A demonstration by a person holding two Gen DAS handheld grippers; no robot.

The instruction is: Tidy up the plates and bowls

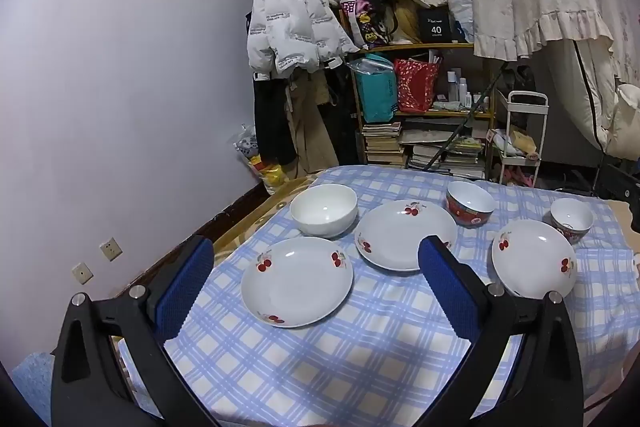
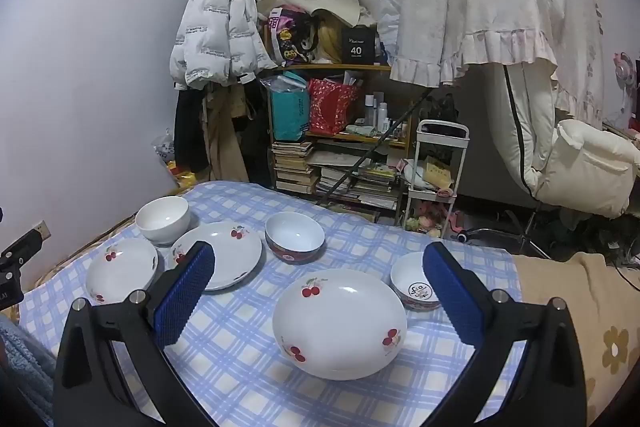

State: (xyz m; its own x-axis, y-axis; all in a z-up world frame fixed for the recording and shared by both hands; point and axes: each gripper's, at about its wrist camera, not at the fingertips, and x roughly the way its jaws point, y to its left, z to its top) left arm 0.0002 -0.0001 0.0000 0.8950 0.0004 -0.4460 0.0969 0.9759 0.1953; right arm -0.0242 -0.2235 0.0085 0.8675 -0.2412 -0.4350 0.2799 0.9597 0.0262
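Note:
Three white plates with cherry prints lie on the blue checked tablecloth (image 1: 360,355): a left plate (image 1: 297,281), a middle plate (image 1: 404,235) and a right plate (image 1: 534,259). Behind them stand a plain white bowl (image 1: 324,209), a red-sided bowl (image 1: 470,203) and a small patterned bowl (image 1: 571,219). My left gripper (image 1: 316,243) hovers open above the left plate, holding nothing. My right gripper (image 2: 319,247) is open and empty too, above the right plate (image 2: 339,323), with the small bowl (image 2: 416,281) beside its right finger. The red-sided bowl (image 2: 295,237) and white bowl (image 2: 163,219) sit farther back.
A wall (image 1: 120,87) runs close along the table's left side. Beyond the far edge are a cluttered bookshelf (image 1: 420,131), a hanging white jacket (image 1: 288,15), a white cart (image 2: 438,167) and a padded chair (image 2: 576,163). A flowered beige blanket (image 2: 580,307) covers the right side.

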